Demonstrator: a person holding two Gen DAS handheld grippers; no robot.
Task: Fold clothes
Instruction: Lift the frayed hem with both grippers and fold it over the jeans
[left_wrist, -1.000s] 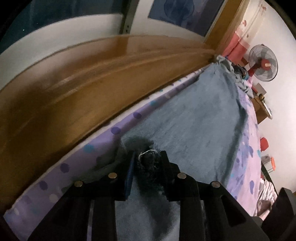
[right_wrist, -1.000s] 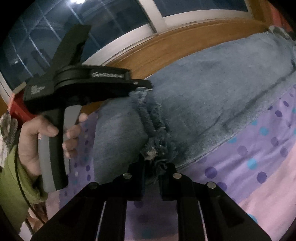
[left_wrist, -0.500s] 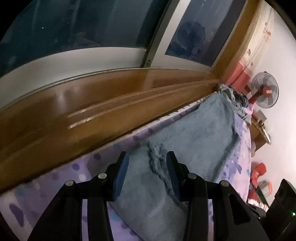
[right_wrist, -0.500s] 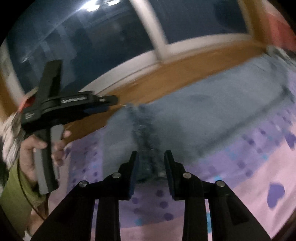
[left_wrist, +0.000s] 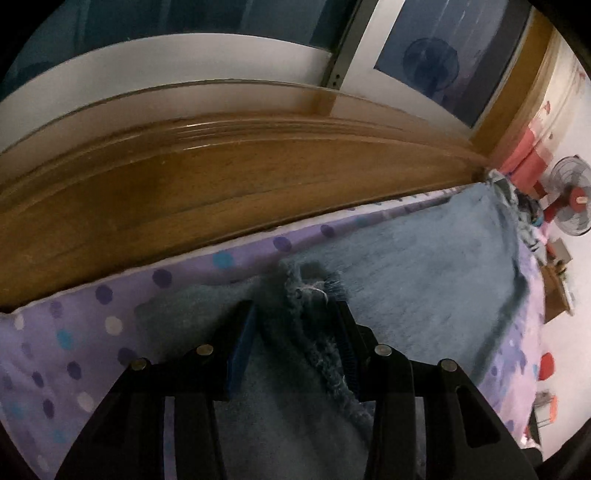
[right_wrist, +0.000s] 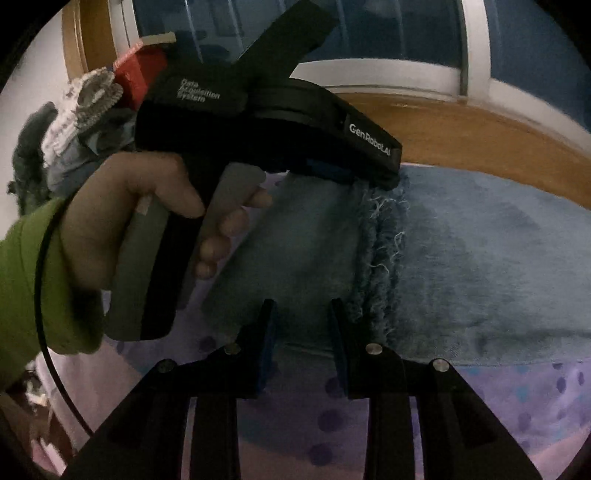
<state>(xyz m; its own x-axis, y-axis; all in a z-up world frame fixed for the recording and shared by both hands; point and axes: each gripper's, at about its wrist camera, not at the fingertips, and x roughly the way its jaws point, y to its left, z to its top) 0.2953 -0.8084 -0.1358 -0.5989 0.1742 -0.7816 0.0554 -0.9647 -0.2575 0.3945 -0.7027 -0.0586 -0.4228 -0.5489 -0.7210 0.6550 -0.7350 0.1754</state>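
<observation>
Blue jeans (right_wrist: 461, 266) lie flat on the dotted bedsheet (right_wrist: 535, 398), frayed hem (right_wrist: 380, 251) folded over: first fold judged laid. Left gripper (left_wrist: 295, 328) and right gripper (right_wrist: 301, 332) released, jaws apart; further folds remain.

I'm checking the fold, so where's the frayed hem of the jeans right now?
The frayed hem lies on the spotted bedsheet, just ahead of the right gripper and below the left gripper.

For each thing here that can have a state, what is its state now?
Jeans: flat on the bed, frayed hems together.
Left gripper: jaws open, frayed hem between them.
Right gripper: jaws open, over the hem, not pressing it.
Fan: upright beside the bed.
</observation>
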